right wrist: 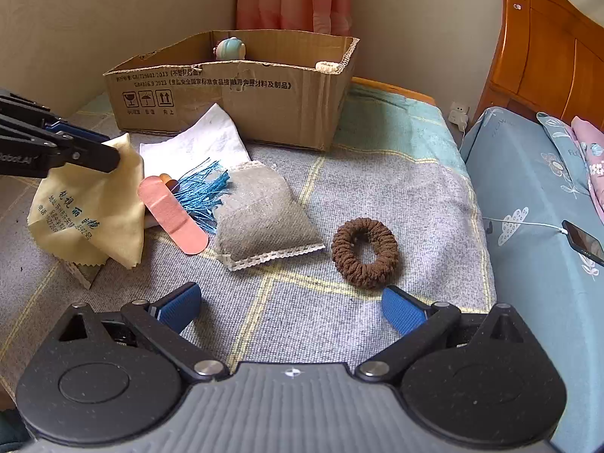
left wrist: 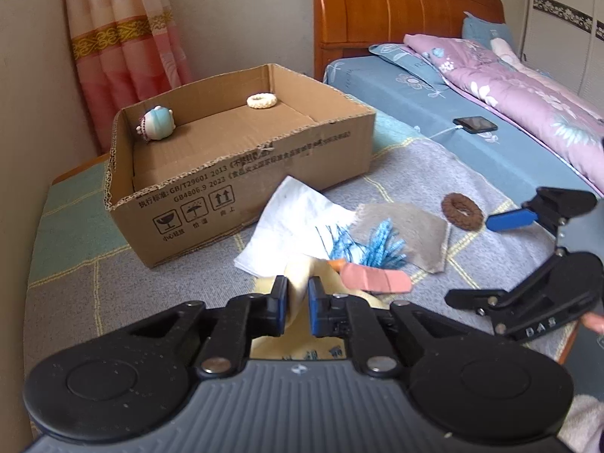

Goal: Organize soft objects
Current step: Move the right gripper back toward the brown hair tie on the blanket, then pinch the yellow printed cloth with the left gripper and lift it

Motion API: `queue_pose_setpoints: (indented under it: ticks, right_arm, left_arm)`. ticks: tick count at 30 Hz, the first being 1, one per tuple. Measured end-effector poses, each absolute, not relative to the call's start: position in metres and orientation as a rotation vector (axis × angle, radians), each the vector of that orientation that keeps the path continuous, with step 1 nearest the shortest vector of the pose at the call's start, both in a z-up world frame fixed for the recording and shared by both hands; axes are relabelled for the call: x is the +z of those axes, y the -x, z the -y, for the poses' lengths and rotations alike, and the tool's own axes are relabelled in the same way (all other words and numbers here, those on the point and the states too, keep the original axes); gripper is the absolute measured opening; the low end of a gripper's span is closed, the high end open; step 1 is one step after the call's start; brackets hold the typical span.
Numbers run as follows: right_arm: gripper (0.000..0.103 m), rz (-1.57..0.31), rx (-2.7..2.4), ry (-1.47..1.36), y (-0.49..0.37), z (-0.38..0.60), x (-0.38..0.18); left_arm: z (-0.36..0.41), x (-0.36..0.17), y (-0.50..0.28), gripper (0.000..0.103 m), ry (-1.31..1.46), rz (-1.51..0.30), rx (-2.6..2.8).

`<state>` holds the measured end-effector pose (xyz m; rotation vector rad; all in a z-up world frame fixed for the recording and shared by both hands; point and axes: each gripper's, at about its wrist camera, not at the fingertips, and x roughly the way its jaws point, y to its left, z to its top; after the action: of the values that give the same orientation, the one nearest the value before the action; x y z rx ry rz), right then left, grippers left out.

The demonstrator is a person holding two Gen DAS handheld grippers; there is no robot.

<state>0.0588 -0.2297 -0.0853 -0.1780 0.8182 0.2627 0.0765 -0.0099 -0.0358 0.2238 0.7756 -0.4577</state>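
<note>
My left gripper [left wrist: 298,302] is shut on a fold of the pale yellow printed cloth [right wrist: 94,219], which hangs lifted from the grey mat. Right of the cloth lie a pink plaster-shaped piece [right wrist: 171,215], a blue tassel [right wrist: 200,192], a grey sachet [right wrist: 264,215] and a white cloth [right wrist: 204,139]. The brown scrunchie [right wrist: 364,253] rests just beyond my right gripper [right wrist: 290,309], which is open and holds nothing. Behind them the cardboard box [left wrist: 241,173] holds a blue-and-white plush toy [left wrist: 156,124] and a cream scrunchie [left wrist: 261,100].
A bed with a blue sheet [right wrist: 536,196] borders the mat on the right, with a phone [left wrist: 475,124] on a white cable lying on it. The wooden headboard [left wrist: 396,3], a pink curtain [left wrist: 124,37] and walls close off the back.
</note>
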Motion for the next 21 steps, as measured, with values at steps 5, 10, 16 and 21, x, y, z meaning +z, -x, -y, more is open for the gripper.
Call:
queue_pose_setpoints:
  ticks: [5,10,16,21]
  right_arm:
    - [0.103,-0.814,0.262,0.175,-0.058,0.23,-0.086]
    - [0.103,-0.813,0.262,0.174,-0.058,0.231,-0.086]
    - [0.103,-0.813,0.265,0.18,-0.056,0.231,-0.086]
    - [0.103,-0.813,0.264,0.181,-0.055,0.231,-0.086]
  left_arm:
    - [0.01,-0.03,-0.06,0.009,-0.22,-0.778,-0.499]
    - [0.016,-0.032,-0.048,0.027,-0.247,-0.787,-0.501]
    - [0.019,-0.03,-0.033,0.1,-0.32,-0.69,-0.463]
    - [0.017,-0.045,-0.045,0.1,-0.339,-0.736,-0.44]
